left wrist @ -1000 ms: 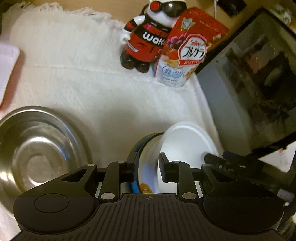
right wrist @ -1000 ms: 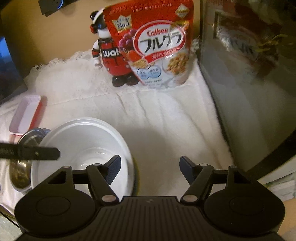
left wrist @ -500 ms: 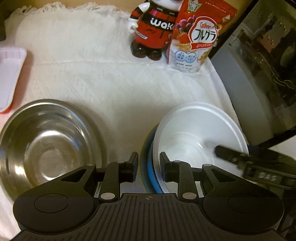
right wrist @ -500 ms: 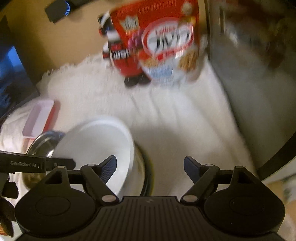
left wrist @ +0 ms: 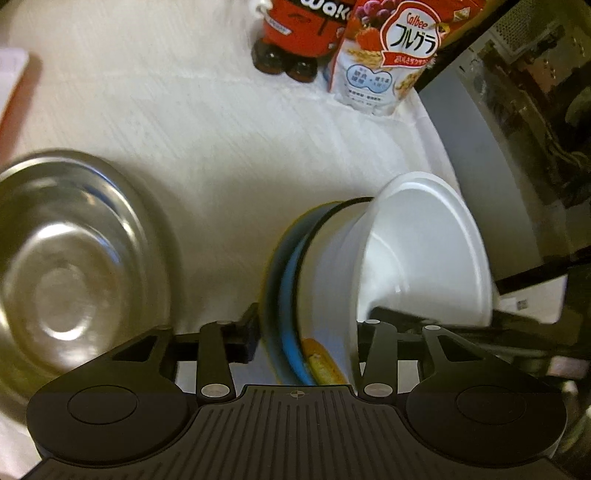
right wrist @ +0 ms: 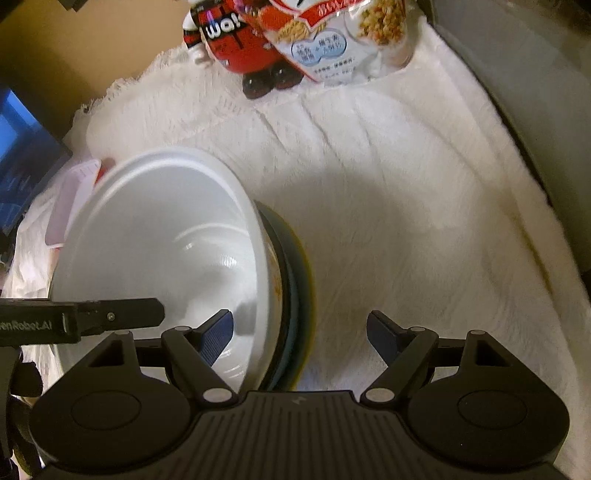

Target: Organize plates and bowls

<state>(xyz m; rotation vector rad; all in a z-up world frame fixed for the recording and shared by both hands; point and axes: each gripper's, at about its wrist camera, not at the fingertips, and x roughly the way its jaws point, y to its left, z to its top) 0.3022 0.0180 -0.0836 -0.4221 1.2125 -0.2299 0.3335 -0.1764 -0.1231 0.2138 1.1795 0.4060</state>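
Left hand-held gripper (left wrist: 303,338): we see its jaws opening, straddling the near rims of the white bowl (left wrist: 424,251) and the blue-rimmed plate (left wrist: 284,280) under it. Pads look clear of both rims, though blur makes contact hard to rule out. Bowl sits tilted in the plate, leaning to the gripper's right; a yellow-orange patch (left wrist: 323,363) of the plate's face shows just ahead of the gripper body, between the fingers.

Left of that gripper: steel bowl (left wrist: 70,266), upright on the white cloth (left wrist: 229,140) covering the bench, apart from the plate. Far left, the edge of a pink tray (left wrist: 11,81).

Ahead, at the back of the cloth: red-and-black mascot figure (left wrist: 299,33), with a red cereal bag (left wrist: 388,55) touching its right side. Right of the bowl: a dark glass-fronted box (left wrist: 517,129).

Right hand-held gripper (right wrist: 299,332): jaws spread wide, nothing pinched. Its left finger (right wrist: 216,341) sits inside the white bowl (right wrist: 162,240), over the near wall; its right finger hangs over bare cloth, outside the plate. So bowl rim and plate rim (right wrist: 295,295) both lie between the fingers; neither looks touched. One finger of the left gripper (right wrist: 114,317) crosses in from the left, over the bowl's near rim.
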